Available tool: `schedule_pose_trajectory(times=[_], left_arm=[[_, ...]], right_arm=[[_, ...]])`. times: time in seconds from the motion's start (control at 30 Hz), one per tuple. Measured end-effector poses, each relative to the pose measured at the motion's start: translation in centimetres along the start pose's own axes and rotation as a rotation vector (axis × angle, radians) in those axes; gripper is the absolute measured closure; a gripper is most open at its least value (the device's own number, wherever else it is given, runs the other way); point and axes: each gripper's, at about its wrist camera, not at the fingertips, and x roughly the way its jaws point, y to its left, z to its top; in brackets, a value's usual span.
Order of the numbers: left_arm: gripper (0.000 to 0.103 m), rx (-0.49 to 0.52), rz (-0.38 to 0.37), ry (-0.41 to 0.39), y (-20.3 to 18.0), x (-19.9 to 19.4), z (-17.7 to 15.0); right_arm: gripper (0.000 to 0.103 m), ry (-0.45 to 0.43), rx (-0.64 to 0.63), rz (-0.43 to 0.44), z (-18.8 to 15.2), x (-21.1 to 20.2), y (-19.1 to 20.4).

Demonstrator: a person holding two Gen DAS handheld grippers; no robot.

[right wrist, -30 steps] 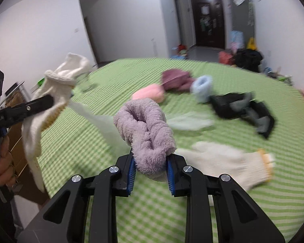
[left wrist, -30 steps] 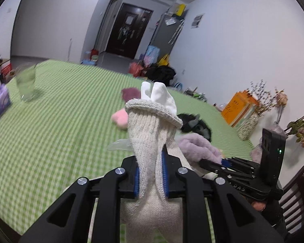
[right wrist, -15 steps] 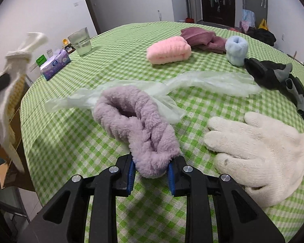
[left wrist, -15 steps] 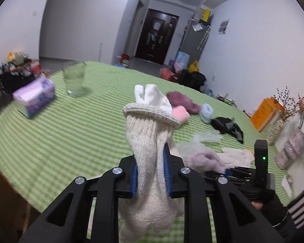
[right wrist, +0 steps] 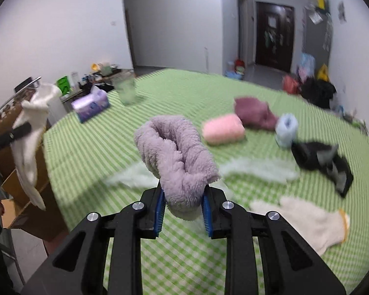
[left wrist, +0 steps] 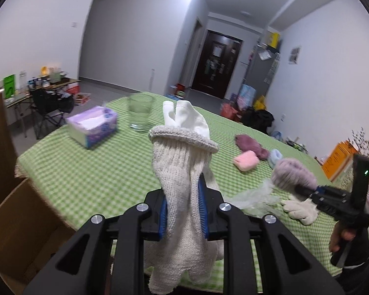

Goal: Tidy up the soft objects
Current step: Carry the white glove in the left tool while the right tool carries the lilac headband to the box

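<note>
- Left gripper (left wrist: 183, 210) has its jaws clamped on a cream knit glove (left wrist: 182, 172), cuff pointing up, with a white sock (left wrist: 187, 118) poking out of the cuff. The glove's fingers hang down below the pads, off the near edge of the table (left wrist: 73, 177).
- Right gripper (right wrist: 183, 212) is squeezed tight on a fluffy lilac sock (right wrist: 177, 154), held up above the green checked tablecloth.
- From the right camera the left gripper's bundle shows far left, dangling over a cardboard box (right wrist: 19, 189) beside the table.
- Still lying on the table: a pink roll (right wrist: 222, 129), a maroon fuzzy piece (right wrist: 253, 113) just behind it, a light blue roll (right wrist: 286, 129), black-and-grey gloves (right wrist: 324, 162), and a see-through plastic glove (right wrist: 255, 169) stretched across the middle.
- Another cream glove (right wrist: 305, 218) lies flat near the right gripper, at the front right.
- Far left corner of the table has a tissue box (left wrist: 92, 127) and a drinking glass (left wrist: 140, 111), close together.
- Right view is pretty blurry, so small details are hard to make out.
</note>
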Motion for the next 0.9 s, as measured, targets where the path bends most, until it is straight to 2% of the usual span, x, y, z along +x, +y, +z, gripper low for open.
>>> schedule_pose_trajectory(times=[0.2, 0.5, 0.63, 0.77, 0.9], left_arm=[[0.085, -0.069, 0.142, -0.035, 4.8, -3.7, -1.1], [0.085, -0.26, 0.418, -0.06, 14.2, -10.7, -5.7], [0.085, -0.38, 0.575, -0.072, 18.9, -12.9, -7.9], [0.085, -0.431, 0.64, -0.042, 21.8, -13.8, -9.5], [0.084, -0.478, 0.696, -0.018, 23.8, -14.8, -11.0]], right_arm=[[0.077, 0.02, -0.108, 0.122, 2.7, 4.1, 6.1], [0.077, 0.105, -0.327, 0.403, 3.5, 10.8, 20.7], [0.077, 0.151, -0.391, 0.523, 2.8, 12.6, 27.0], [0.077, 0.21, -0.496, 0.603, 1.2, 14.0, 33.0], [0.077, 0.243, -0.56, 0.644, 0.1, 14.6, 36.5]])
